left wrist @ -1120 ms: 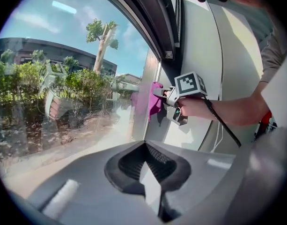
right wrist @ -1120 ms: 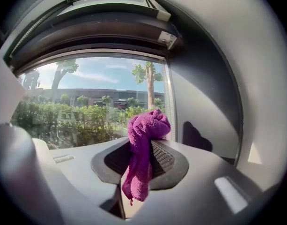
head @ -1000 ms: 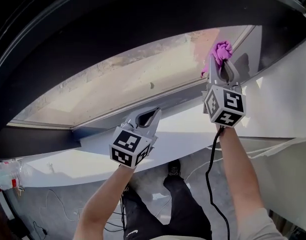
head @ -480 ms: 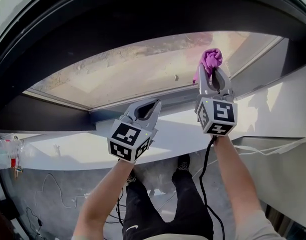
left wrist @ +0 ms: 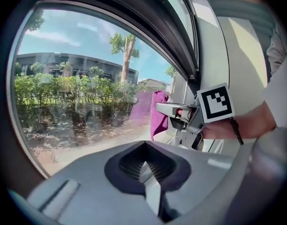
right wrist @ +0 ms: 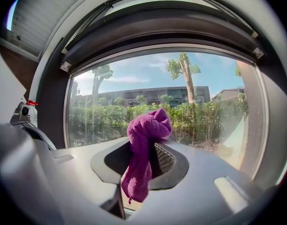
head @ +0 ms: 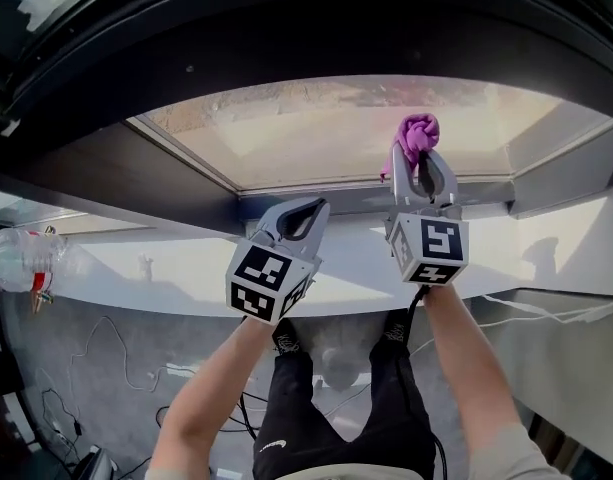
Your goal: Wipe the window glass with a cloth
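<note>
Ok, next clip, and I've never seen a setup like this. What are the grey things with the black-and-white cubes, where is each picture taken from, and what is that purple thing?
There is no robot here. A person holds a hand-operated two-jaw gripper in each hand, and the patterned cubes are part of those grippers.

One picture comes from a camera on the person's head, looking down past the arms. The other two come from cameras riding on each gripper, looking along its jaws.

The right gripper is clamped on a purple cloth, raised in front of the window glass. I can't tell whether the cloth touches the glass.

The left gripper has its jaws together with nothing in them, near the white sill.

A clear plastic bottle shows at the far left.
</note>
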